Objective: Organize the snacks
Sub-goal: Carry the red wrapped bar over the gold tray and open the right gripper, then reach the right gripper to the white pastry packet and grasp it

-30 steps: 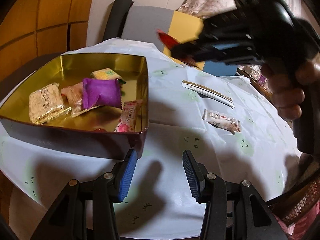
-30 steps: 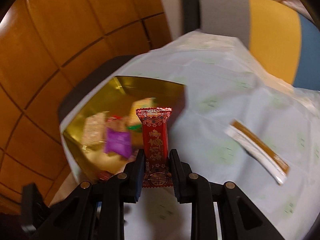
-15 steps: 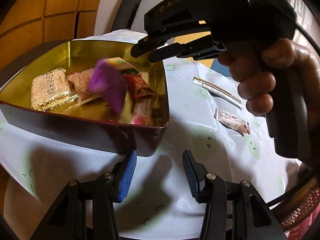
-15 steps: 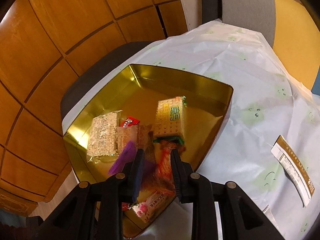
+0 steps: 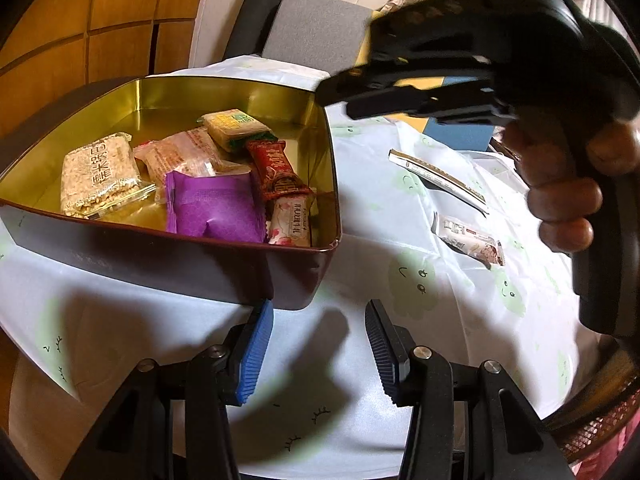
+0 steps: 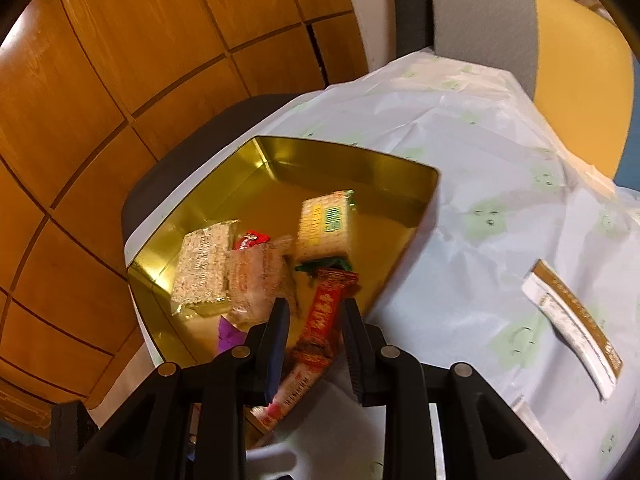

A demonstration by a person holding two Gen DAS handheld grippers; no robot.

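A gold-lined tin (image 5: 224, 92) (image 6: 352, 156) on the white tablecloth holds several snacks: a rice cracker pack (image 5: 98, 174), a purple packet (image 5: 214, 208), a yellow cracker pack (image 5: 234, 126) and a red bar (image 5: 276, 170) (image 6: 326, 308). My left gripper (image 5: 318, 354) is open and empty, low at the tin's near right corner. My right gripper (image 6: 314, 338) is open and empty, above the red bar lying in the tin; it also shows in the left wrist view (image 5: 460, 80). A long white-and-gold sachet (image 5: 438, 178) (image 6: 572, 320) and a small white packet (image 5: 468, 240) lie on the cloth right of the tin.
A grey, yellow and blue chair (image 5: 316, 28) (image 6: 532, 36) stands behind the table. Wooden wall panels (image 6: 120, 80) are at the left. A wicker basket edge (image 5: 600, 420) shows at the lower right.
My right gripper carried the red bar over the tin, opened and let it go; the bar now lies in the tin. The purple packet was knocked and has settled. The right gripper is pulling back.
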